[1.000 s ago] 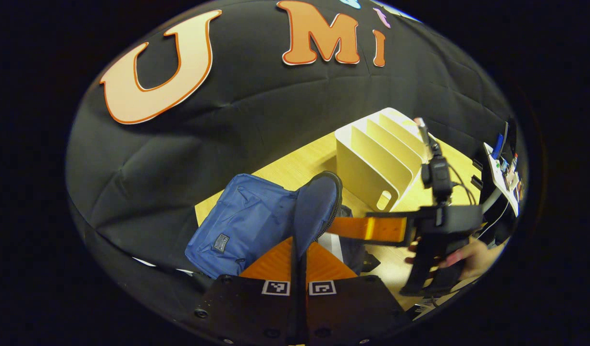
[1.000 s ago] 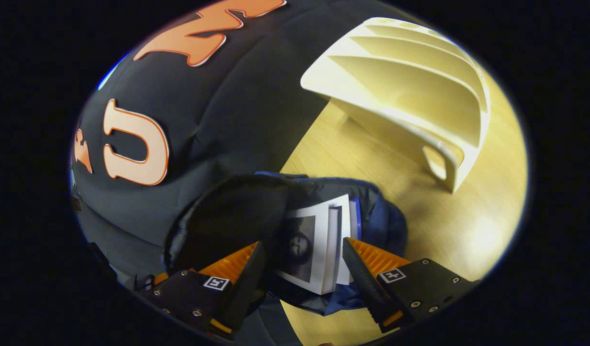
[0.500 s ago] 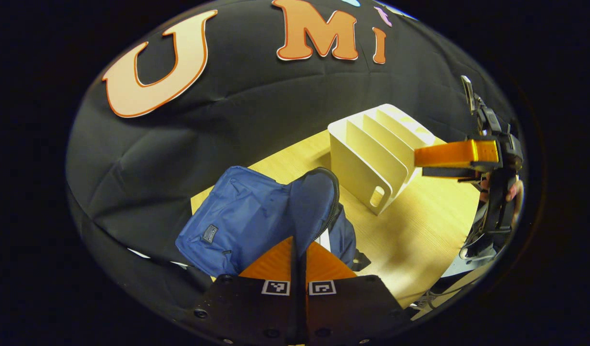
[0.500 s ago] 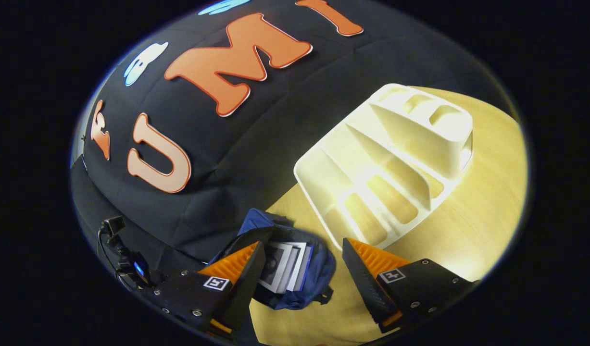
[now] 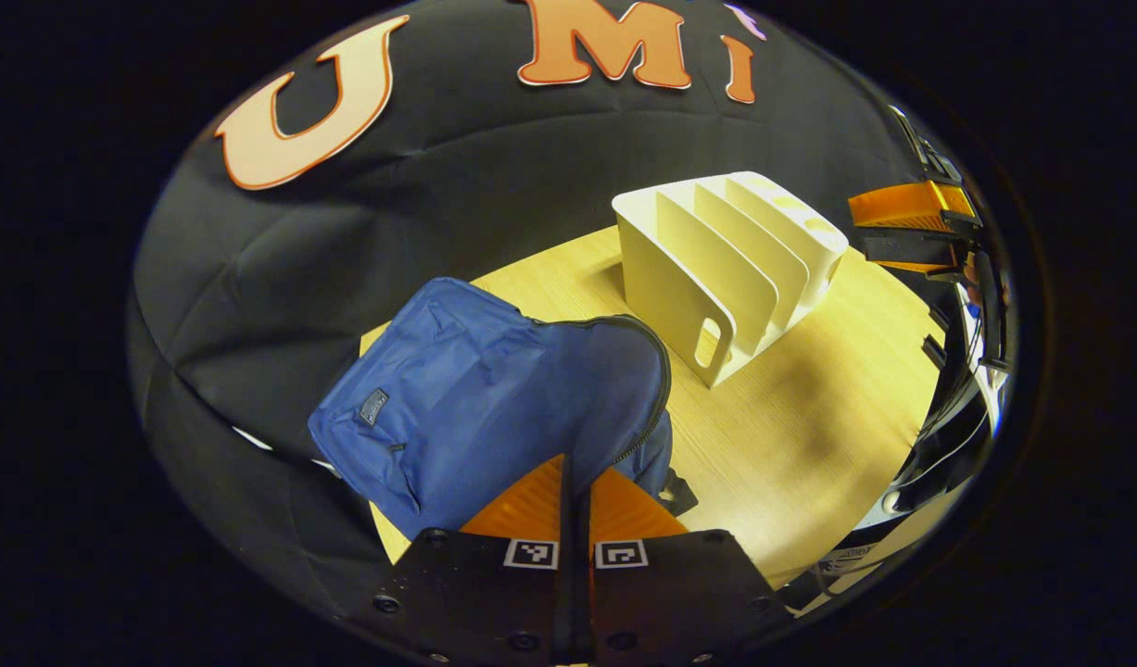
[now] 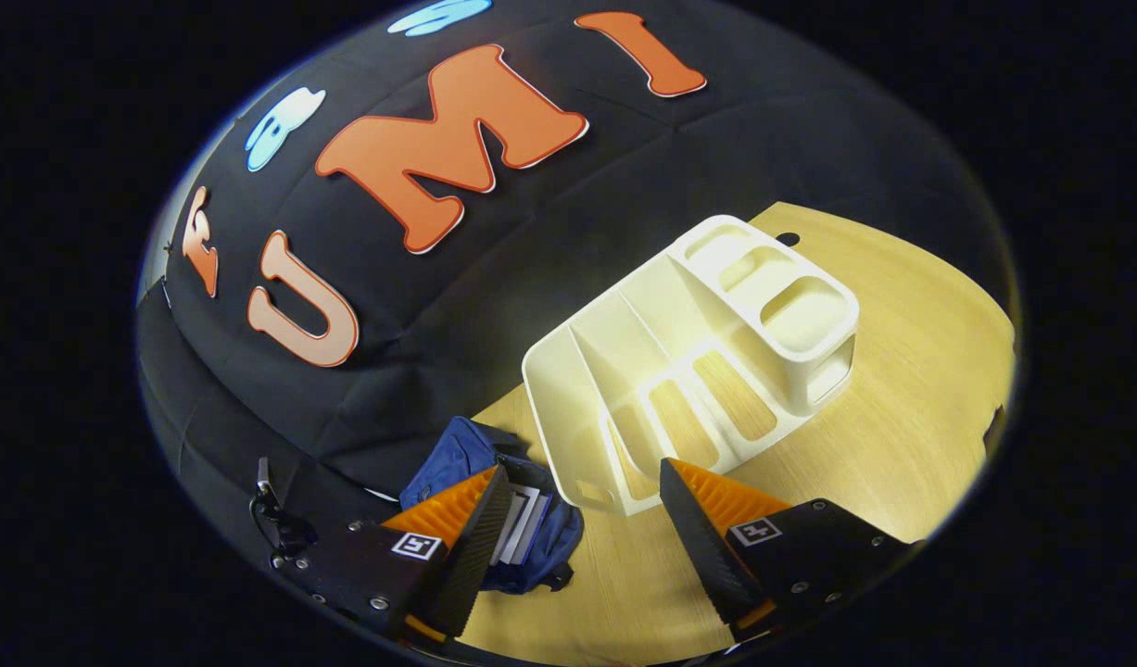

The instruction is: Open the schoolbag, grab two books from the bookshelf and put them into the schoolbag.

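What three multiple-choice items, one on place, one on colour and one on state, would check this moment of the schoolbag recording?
1. Where are the books?
A. In the cream plastic slotted bookshelf
B. Inside the blue fabric schoolbag
C. Flat on the light wooden table

2. What colour is the schoolbag?
A. Red
B. Green
C. Blue

3. How is the right hand-held gripper?
A. Open, holding nothing
B. Shut on a book
C. Shut on the bookshelf

Answers:
1 B, their edges show in the bag's mouth.
2 C, blue cloth in both views.
3 A, a wide gap between its fingers.
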`<state>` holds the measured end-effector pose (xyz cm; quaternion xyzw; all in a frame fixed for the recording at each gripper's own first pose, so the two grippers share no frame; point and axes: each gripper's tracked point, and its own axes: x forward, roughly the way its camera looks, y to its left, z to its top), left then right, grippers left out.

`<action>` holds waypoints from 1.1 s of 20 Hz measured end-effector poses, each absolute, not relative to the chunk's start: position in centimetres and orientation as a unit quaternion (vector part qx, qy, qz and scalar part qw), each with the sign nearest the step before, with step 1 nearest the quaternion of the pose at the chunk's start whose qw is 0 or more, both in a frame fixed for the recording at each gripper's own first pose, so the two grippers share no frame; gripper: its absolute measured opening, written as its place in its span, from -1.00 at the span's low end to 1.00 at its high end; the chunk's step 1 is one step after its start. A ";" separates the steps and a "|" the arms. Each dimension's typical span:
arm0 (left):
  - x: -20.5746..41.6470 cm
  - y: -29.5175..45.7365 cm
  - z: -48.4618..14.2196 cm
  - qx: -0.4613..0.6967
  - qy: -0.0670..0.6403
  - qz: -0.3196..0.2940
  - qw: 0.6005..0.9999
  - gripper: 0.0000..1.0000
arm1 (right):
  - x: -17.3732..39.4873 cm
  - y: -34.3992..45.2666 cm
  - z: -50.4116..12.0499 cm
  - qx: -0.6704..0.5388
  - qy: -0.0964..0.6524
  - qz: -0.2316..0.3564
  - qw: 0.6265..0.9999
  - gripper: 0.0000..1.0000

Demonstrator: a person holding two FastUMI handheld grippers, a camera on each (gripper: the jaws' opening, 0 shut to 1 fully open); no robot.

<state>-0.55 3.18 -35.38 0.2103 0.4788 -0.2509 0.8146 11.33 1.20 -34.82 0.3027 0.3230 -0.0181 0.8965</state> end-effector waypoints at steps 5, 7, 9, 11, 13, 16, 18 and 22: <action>-3.5 2.0 -35.4 0.180 0.493 -0.256 0.812 -0.47 | 10.8 -1.1 -34.2 0.308 0.324 -0.015 0.895 0.93; -4.8 2.0 -35.4 0.171 0.496 -0.252 0.813 0.09 | 10.5 -1.3 -34.0 0.308 0.327 -0.007 0.893 0.94; -5.4 2.4 -35.3 0.175 0.491 -0.239 0.819 1.00 | 10.3 -1.5 -33.7 0.300 0.325 0.000 0.897 0.92; -5.5 2.7 -34.7 0.165 0.485 -0.220 0.830 0.94 | 9.9 -1.5 -33.4 0.291 0.326 0.008 0.900 0.93; -5.4 2.5 -33.3 0.145 0.469 -0.203 0.847 0.94 | 9.8 -1.8 -32.8 0.285 0.322 0.016 0.903 0.93; -4.2 0.0 -29.2 0.099 0.424 -0.189 0.880 0.94 | 10.2 -2.4 -31.0 0.262 0.300 0.024 0.917 0.93; -3.3 -2.2 -26.2 0.081 0.384 -0.185 0.901 0.94 | 10.2 -3.2 -28.9 0.235 0.276 0.029 0.932 0.94; -1.3 -8.0 -20.2 0.062 0.304 -0.196 0.930 0.94 | 10.3 -5.6 -24.0 0.173 0.203 0.008 0.964 0.93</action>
